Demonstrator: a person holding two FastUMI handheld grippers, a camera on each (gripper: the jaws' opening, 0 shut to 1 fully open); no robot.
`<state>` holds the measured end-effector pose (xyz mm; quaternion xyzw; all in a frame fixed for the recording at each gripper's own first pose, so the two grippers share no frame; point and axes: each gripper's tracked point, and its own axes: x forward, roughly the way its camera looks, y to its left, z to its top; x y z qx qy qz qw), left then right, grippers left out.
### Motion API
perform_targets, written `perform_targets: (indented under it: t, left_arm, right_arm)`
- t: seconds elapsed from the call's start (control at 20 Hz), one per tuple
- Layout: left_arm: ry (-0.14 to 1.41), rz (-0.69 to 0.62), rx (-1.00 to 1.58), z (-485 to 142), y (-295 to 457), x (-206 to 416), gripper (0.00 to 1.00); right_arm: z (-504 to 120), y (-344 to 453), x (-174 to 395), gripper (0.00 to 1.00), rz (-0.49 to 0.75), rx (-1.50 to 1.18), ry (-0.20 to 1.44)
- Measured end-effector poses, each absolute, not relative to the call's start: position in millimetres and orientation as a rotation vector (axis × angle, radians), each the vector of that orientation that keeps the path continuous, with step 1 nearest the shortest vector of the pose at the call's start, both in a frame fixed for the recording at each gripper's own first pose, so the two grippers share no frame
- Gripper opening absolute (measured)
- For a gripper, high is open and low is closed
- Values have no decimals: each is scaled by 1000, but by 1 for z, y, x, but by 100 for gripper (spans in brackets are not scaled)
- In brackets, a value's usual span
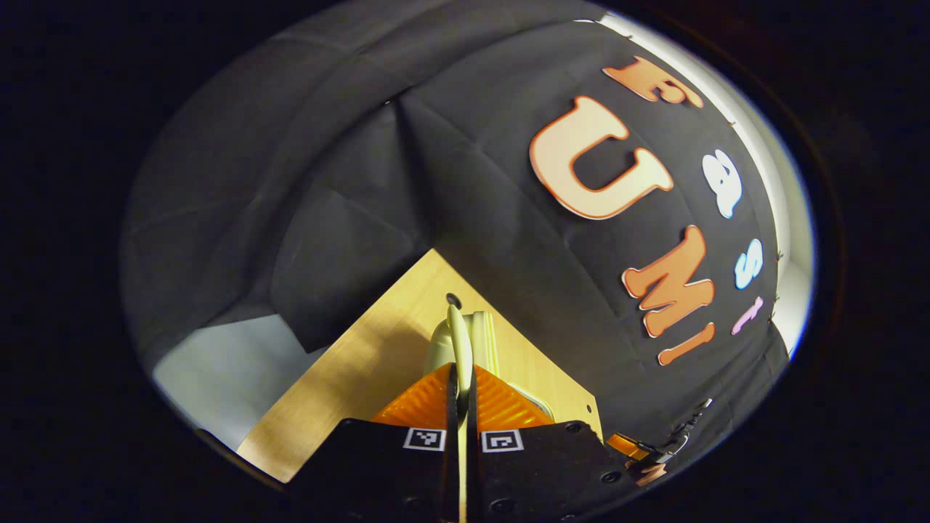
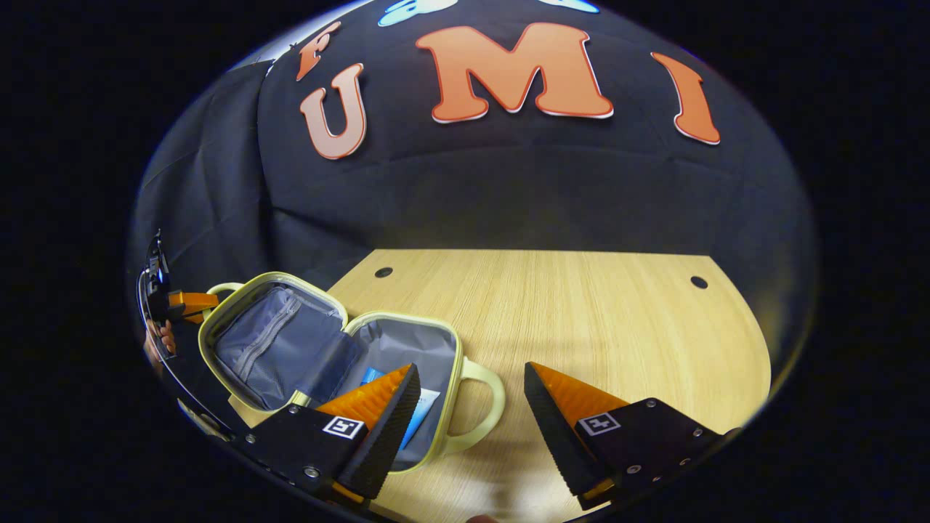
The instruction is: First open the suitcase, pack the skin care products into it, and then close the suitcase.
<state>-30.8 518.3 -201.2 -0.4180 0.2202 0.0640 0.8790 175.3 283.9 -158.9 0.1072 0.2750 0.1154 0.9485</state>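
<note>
The right gripper [image 2: 471, 407] hovers over the wooden worktop [image 2: 581, 319] with its jaws spread wide and nothing between them. At eight o'clock the pale yellow suitcase [image 2: 479, 396] lies open, grey lining up, a blue-and-white skin care product [image 2: 423, 407] inside. The left gripper [image 2: 190, 301] touches the lid's handle at nine o'clock.

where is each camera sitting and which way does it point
Left gripper view: rides the left gripper, tilted, facing the booth wall; its jaws are pinched on the pale handle of the suitcase lid.
Right gripper view: rides the right gripper, looking across the table; its jaws stand wide apart by the open suitcase, which holds a blue product.
Shared: the suitcase and table; the right gripper view also catches the left gripper at its left edge.
</note>
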Motion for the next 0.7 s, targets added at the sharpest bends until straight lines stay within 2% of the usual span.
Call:
perform_targets:
  t: [0.35,0.7]
  left_arm:
    - [427,40,-757,-135,452,-14,4]
    - [419,-109,-658,-89,349,7,4]
  right_arm:
    - [-155,246,172,92,216,168,515]
    - [-147,215,173,92,200,149,471]
